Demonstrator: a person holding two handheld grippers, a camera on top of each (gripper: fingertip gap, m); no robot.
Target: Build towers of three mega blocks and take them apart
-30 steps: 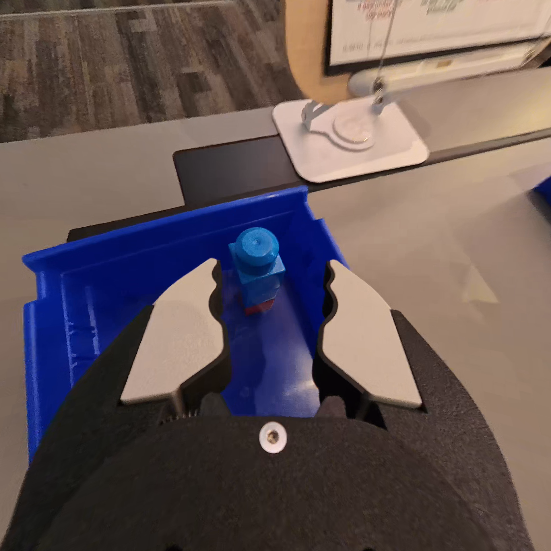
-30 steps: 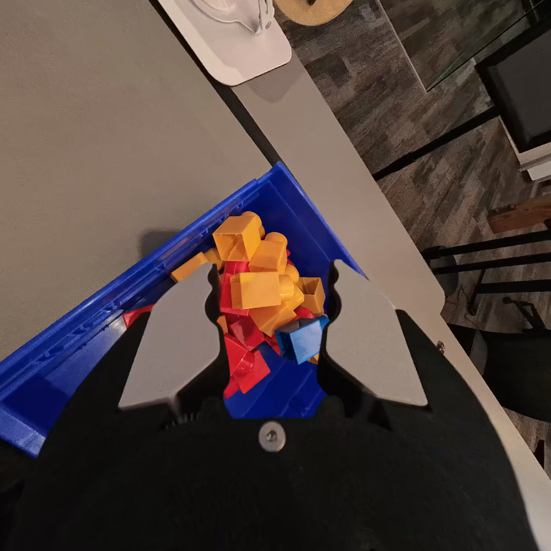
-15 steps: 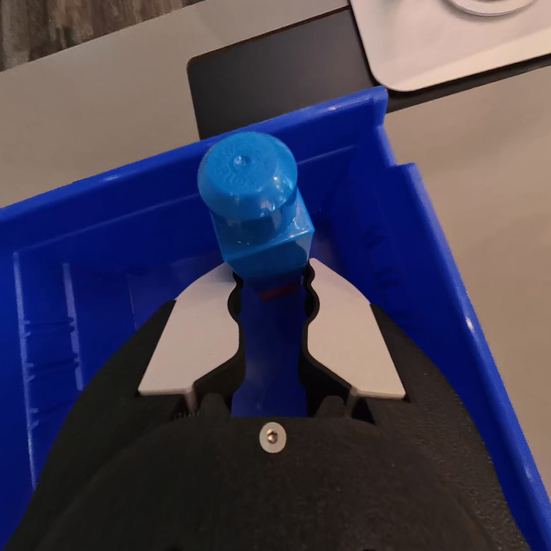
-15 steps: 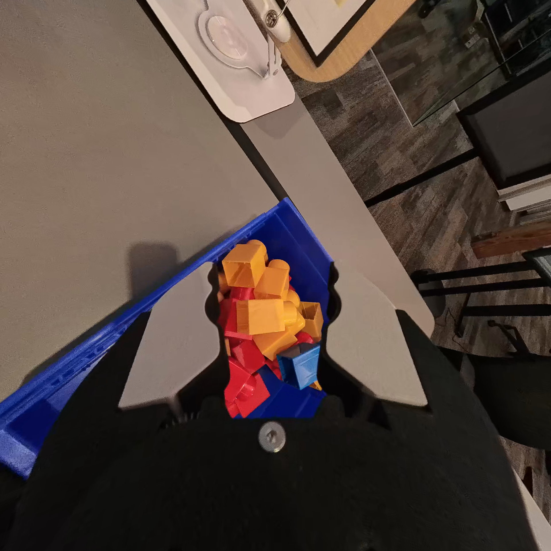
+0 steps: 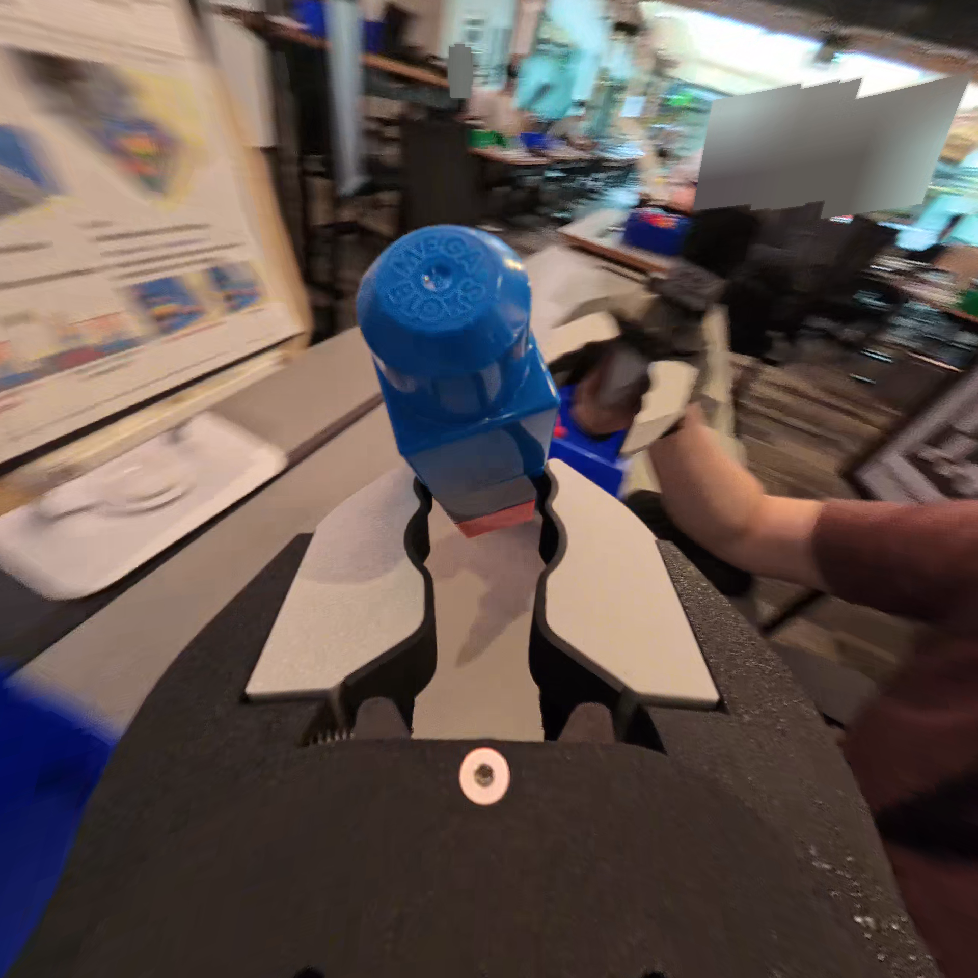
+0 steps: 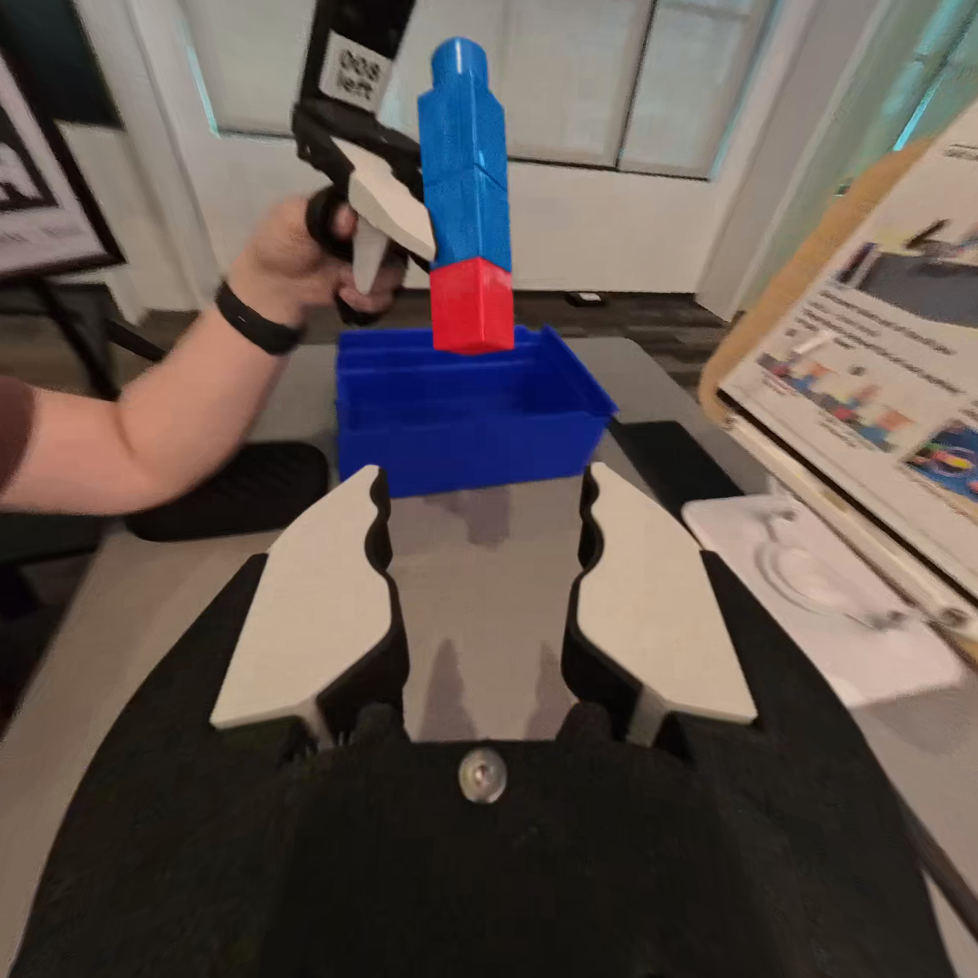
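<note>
My left gripper (image 5: 481, 487) is shut on a tower of three mega blocks (image 5: 460, 397): two blue ones on top and a red one at the bottom. The pads press on the lower blue block. In the right wrist view the tower (image 6: 465, 201) hangs upright in the left gripper (image 6: 391, 211), with its red block (image 6: 471, 307) just above the empty blue bin (image 6: 465, 423). My right gripper (image 6: 481, 508) is open and empty, low over the grey table (image 6: 476, 608), short of that bin. It also shows in the left wrist view (image 5: 624, 381), behind the tower.
A poster board on a white stand (image 6: 825, 571) is at the right of the table; it shows at the left in the left wrist view (image 5: 121, 492). A second blue bin (image 5: 587, 450) with blocks sits behind the tower. A person's arm (image 6: 159, 423) reaches in from the left. Spacing between my two grippers at the tips: around 12 centimeters.
My left gripper closed on the tower standing in the blue bin and lifted it out. My right gripper left the bin of loose blocks and swung round to face the tower, still open.
</note>
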